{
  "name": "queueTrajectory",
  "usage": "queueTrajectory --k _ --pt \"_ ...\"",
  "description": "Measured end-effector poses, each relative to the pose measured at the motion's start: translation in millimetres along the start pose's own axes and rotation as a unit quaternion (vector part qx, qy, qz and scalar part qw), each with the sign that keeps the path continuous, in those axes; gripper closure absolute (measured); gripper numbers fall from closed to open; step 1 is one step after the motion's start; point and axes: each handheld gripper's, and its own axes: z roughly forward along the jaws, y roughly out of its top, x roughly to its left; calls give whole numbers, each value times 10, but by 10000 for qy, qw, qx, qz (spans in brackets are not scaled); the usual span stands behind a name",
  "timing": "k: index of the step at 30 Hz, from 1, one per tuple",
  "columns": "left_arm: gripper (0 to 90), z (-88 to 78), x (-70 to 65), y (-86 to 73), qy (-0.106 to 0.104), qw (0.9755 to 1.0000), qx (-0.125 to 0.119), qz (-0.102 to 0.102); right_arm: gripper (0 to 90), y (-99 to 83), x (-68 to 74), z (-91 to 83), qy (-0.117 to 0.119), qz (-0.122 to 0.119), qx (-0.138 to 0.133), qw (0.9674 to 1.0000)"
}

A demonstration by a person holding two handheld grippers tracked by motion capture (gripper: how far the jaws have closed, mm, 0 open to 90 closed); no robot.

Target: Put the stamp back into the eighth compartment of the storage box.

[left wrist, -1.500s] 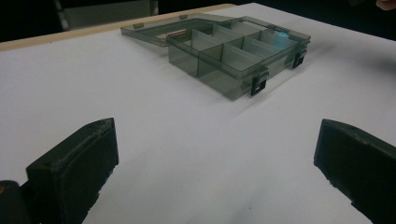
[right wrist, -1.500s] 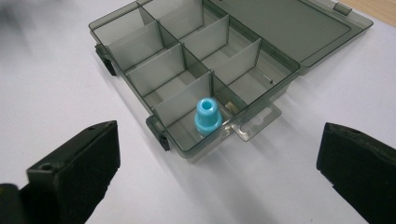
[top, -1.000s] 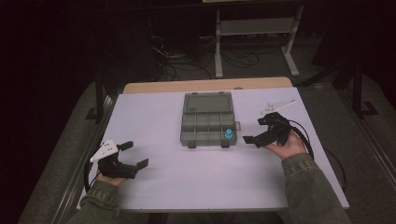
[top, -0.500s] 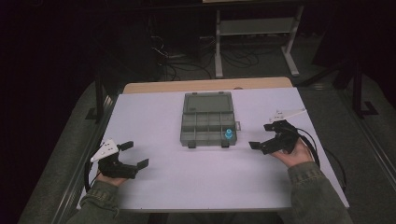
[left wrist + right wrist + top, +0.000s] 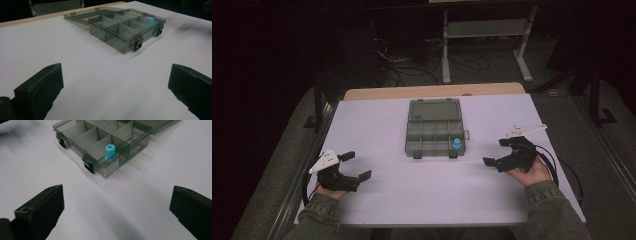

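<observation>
Where the white table top (image 5: 412, 195) runs out at its left front corner: left gripper (image 5: 354, 167), black, hand-held, grey three-cornered plate on top, jaws spread wide w/ nothing between, resting on or just above the surface (cannot tell which); cable looping back toward the sleeve. Left gripper view: same two jaws far apart at bottom corners, bare white surface between, organiser box (image 5: 126, 30) ahead and to the right. Centre, toward far side of table: organiser box (image 5: 434, 132), smoky transparent plastic, lid folded fully open and lying flat behind it, interior split by dividers into compartments, two dark latches on front edge. Blue peg (image 5: 456, 144), small, light blue, cylindrical w/ wider base, upright in front-row compartment at box's right end, just behind right latch. Right gripper view: blue peg (image 5: 110, 151) standing in near corner compartment, other compartments seen there hold nothing visible. Right of box, well apart from it, near table's right edge: right gripper (image 5: 496, 152), black, hand-held, grey plate pointing away to the right, jaws wide apart, gripping nothing, aimed toward box; cable curling round the wrist. Wooden strip of table showing beyond far edge of white top.
</observation>
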Motion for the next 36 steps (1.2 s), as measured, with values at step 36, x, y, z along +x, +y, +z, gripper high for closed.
queueTrajectory --k 36 --pt "0 7 9 -8 -13 10000 62 4 0 -515 11 -333 -298 53 -746 9968"
